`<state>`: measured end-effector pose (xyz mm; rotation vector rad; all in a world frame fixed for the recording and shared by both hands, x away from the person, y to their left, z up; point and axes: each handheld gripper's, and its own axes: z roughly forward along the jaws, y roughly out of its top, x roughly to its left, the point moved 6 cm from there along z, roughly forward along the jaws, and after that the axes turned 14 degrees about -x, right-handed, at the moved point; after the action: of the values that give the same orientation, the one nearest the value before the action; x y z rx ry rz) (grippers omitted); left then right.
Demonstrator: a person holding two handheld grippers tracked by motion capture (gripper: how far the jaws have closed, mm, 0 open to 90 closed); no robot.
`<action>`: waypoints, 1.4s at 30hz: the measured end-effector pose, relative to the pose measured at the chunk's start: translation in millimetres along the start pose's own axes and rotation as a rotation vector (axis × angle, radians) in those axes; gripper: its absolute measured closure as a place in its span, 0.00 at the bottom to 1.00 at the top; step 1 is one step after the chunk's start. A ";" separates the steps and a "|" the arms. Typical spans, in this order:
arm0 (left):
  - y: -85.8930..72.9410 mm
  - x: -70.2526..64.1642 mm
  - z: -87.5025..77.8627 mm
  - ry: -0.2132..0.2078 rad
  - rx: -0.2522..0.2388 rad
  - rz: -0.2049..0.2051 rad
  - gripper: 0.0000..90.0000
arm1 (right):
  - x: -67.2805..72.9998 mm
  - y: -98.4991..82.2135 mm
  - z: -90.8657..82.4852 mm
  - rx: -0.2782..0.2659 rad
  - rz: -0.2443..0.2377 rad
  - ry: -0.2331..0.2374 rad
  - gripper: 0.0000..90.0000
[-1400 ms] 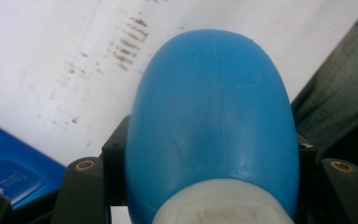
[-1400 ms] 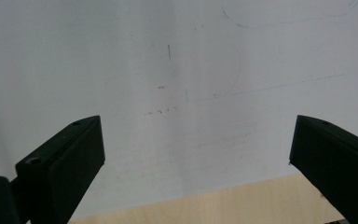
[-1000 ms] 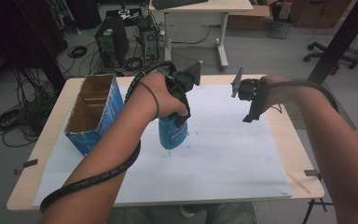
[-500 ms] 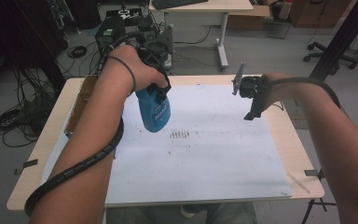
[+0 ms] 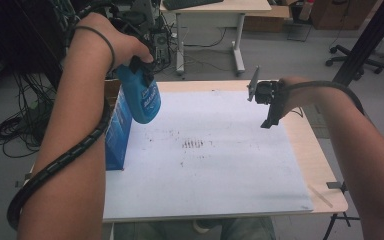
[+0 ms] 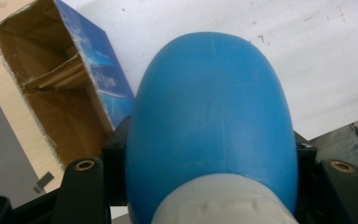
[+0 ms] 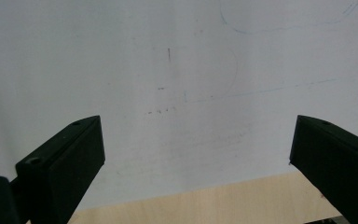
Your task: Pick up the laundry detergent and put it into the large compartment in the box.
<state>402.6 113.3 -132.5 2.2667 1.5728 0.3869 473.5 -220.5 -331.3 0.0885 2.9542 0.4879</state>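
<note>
High view. My left gripper [image 5: 139, 60] is raised over the far-left corner of the table [image 5: 325, 165], clamped on a blue bottle [image 5: 142, 100] that hangs base-down in the air, clear of the surface. Just beside and below it stands an open cardboard box [image 5: 116, 131] with blue printed sides, at the table's left edge. One white sheet [image 5: 220, 170] covers most of the tabletop; a narrow wooden margin shows along the right and far sides. The sheet's middle, right half and near edge are bare apart from a patch of small dark marks [image 5: 194, 144]. My right gripper [image 5: 261, 95] hangs over the sheet's far-right part, nothing between its jaws. Count: one bottle, one box, one sheet, two grippers.

Left gripper view. The bottle [image 6: 209, 126] is rounded, smooth matte blue with a faint seam down the middle and a whitish ridged band at the end nearest the camera. My black jaws press on both its flanks. Beyond it, to the left, the box [image 6: 51, 93] gapes open, brown inside with one folded inner flap, frayed rim. The sheet [image 6: 307, 56] lies behind the bottle.

Right gripper view. Both jaws stand wide apart and released, looking down on the sheet [image 7: 121, 56] with faint pencil and blue lines. The sheet's edge and a strip of wood [image 7: 205, 205] show between the jaws.
</note>
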 end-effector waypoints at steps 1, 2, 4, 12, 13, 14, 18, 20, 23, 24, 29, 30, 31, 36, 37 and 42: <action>0.5 2.8 -2.1 0.002 0.003 -0.008 0.43 | -0.5 -0.1 0.4 0.000 -0.001 0.000 0.03; 1.1 4.4 -3.4 0.004 0.003 -0.016 0.43 | -0.9 -0.7 1.1 0.005 0.003 0.002 0.03; 2.1 9.1 -7.9 0.010 0.008 -0.029 0.43 | -1.4 -0.9 1.4 0.005 0.001 0.002 0.03; 4.6 29.0 -17.1 0.043 0.021 -0.086 0.43 | -3.3 -3.3 4.4 0.009 0.009 0.005 0.03; 4.7 31.5 -18.3 0.042 0.024 -0.090 0.43 | -3.9 -3.6 5.3 0.007 0.008 0.007 0.03; 5.2 37.0 -20.6 0.046 0.026 -0.106 0.43 | -4.2 -4.7 6.8 0.012 0.010 0.010 0.03; 5.7 46.2 -24.0 0.072 0.040 -0.125 0.43 | -4.9 -6.2 9.6 0.014 0.016 0.012 0.03; 5.6 51.8 -25.8 0.084 0.052 -0.138 0.43 | -5.4 -6.8 11.0 0.015 0.018 0.015 0.03; 6.3 62.5 -26.6 0.102 0.065 -0.163 0.43 | -7.1 -7.6 13.5 0.018 0.015 0.017 0.03; 6.2 65.6 -26.3 0.105 0.067 -0.173 0.43 | -7.7 -7.0 14.7 0.012 0.018 0.017 0.03; 4.3 81.9 -23.4 0.108 0.085 -0.217 0.43 | -7.9 -8.2 18.1 0.022 0.016 0.025 0.03; 4.1 84.7 -23.4 0.111 0.089 -0.223 0.43 | -7.9 -8.2 18.1 0.022 0.016 0.025 0.03; 3.9 89.5 -24.5 0.123 0.093 -0.233 0.43 | -8.5 -9.3 18.6 0.028 0.019 0.025 0.03; 4.8 95.9 -31.3 0.132 0.097 -0.245 0.43 | -10.3 -10.0 20.9 0.024 0.021 0.026 0.03; 5.1 97.6 -33.6 0.130 0.095 -0.248 0.43 | -10.1 -10.0 21.3 0.026 0.023 0.027 0.03; 6.3 104.3 -44.7 0.148 0.085 -0.266 0.43 | -10.3 -9.2 24.2 0.028 0.020 0.033 0.03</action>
<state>425.3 215.0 -87.2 2.0914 1.9703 0.4295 487.1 -222.4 -355.6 0.1141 2.9958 0.4554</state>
